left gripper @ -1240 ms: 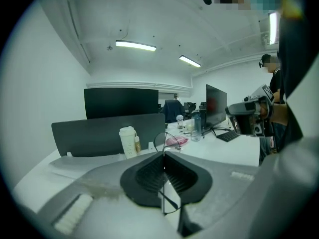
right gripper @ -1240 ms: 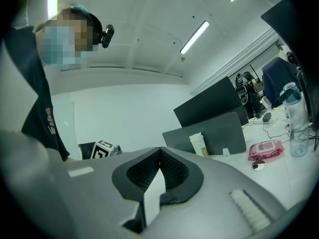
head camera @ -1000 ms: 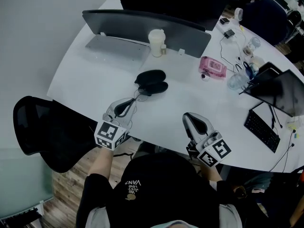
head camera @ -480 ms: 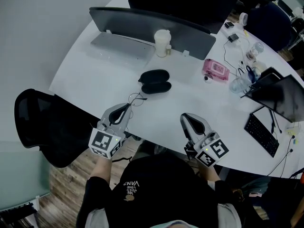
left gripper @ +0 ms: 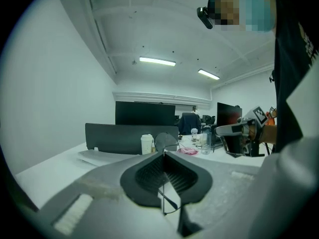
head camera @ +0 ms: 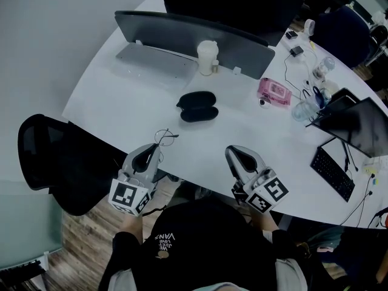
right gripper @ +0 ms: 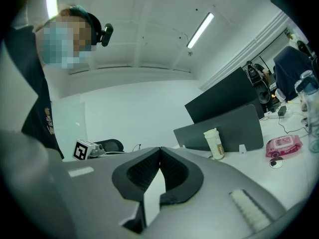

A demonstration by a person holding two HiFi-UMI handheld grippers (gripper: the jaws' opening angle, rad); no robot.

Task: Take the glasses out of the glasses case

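Note:
The black glasses case (head camera: 197,105) lies open on the white table (head camera: 109,96), its two halves side by side and nothing seen in them. The thin wire-framed glasses (head camera: 163,137) hang near the table's front edge, pinched by my left gripper (head camera: 156,148). In the left gripper view the jaws meet on the frame, with a lens (left gripper: 166,141) rising above the left gripper (left gripper: 164,154). My right gripper (head camera: 231,151) sits over the front edge with its jaws together and nothing in them. The right gripper (right gripper: 159,150) points towards the screen.
A grey screen (head camera: 194,32) and a pale cup (head camera: 207,56) stand behind the case. A pink pack (head camera: 274,91), a water bottle (head camera: 303,107), a laptop (head camera: 364,123) and a keyboard (head camera: 333,165) crowd the right. A black chair (head camera: 54,162) sits at the left.
My left gripper has drawn back from the case towards the table's front edge, carrying the glasses with it. The right gripper has barely shifted.

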